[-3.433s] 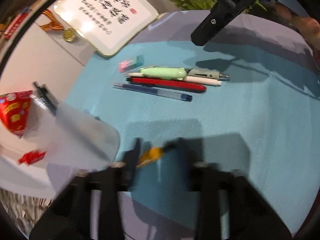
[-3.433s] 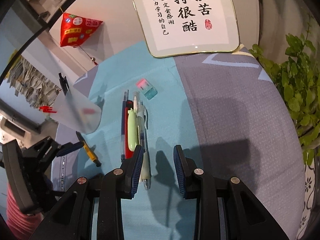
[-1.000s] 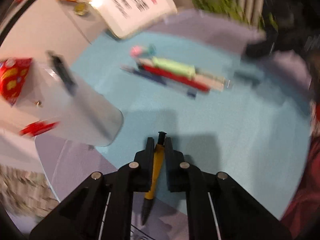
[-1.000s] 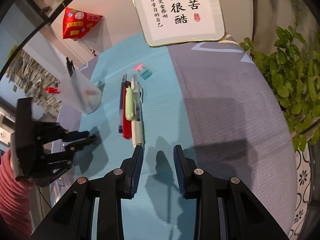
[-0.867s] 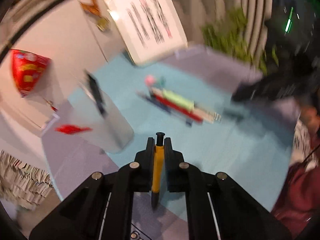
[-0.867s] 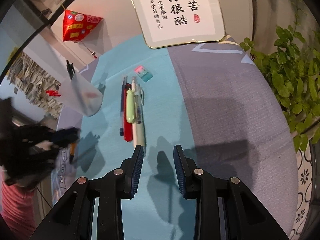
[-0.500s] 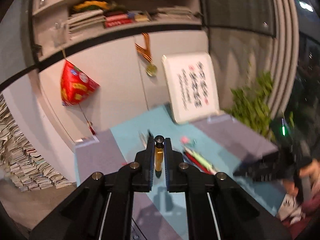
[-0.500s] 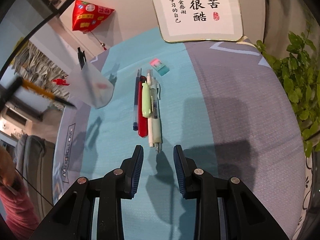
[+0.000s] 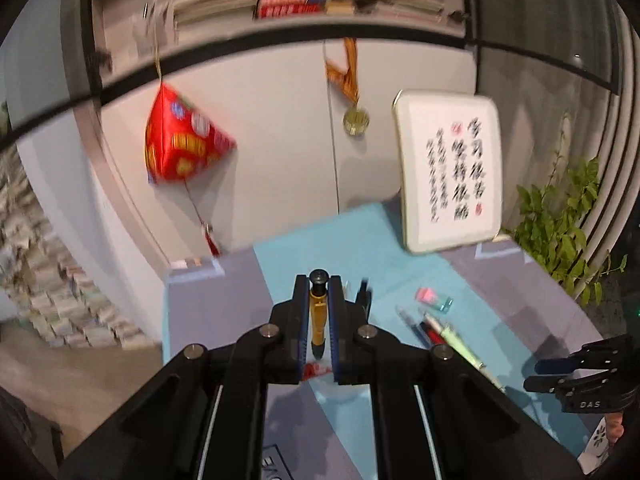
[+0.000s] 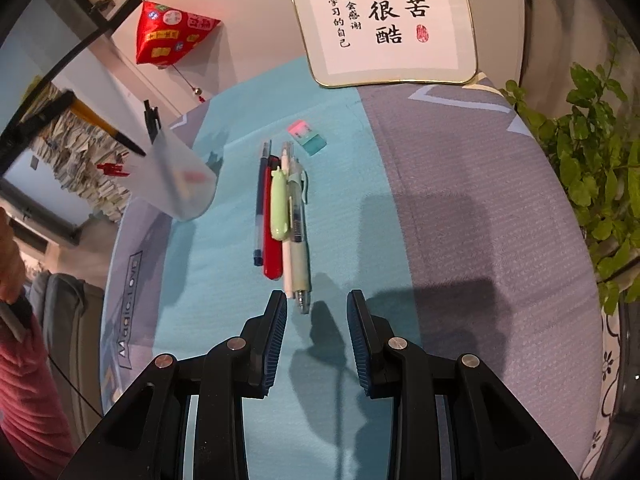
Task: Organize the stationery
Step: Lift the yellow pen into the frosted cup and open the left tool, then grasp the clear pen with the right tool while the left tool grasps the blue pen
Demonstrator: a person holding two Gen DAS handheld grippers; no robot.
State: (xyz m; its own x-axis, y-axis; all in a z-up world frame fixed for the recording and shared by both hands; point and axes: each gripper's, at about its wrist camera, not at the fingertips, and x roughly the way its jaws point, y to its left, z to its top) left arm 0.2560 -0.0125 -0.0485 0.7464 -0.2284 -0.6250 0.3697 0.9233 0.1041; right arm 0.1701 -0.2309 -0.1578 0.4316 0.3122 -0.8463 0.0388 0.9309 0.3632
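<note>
My left gripper (image 9: 319, 280) is shut on a yellow pen (image 9: 319, 316) with a black cap and tip. In the right wrist view the yellow pen (image 10: 100, 124) hangs in the air at the upper left, its black tip at the rim of a frosted cup (image 10: 180, 184) that holds a black pen (image 10: 152, 120). My fingers hide most of the cup in the left wrist view. Several pens (image 10: 282, 208) lie side by side on the teal mat (image 10: 224, 280), with a pink and teal eraser (image 10: 307, 136) beyond them. My right gripper (image 10: 317, 308) is open, just short of the pens' tips, nothing between its pads.
A framed calligraphy board (image 10: 392, 20) leans on the wall behind the mat. A red hanging ornament (image 10: 168, 36) and a medal (image 9: 355, 120) hang on the wall. A green plant (image 10: 592, 168) stands at the right. A red sleeve (image 10: 28, 400) shows at the lower left.
My left gripper has lifted the yellow pen off the table, rolled, and now points out across the room with the pen over the cup. The right gripper has hardly moved.
</note>
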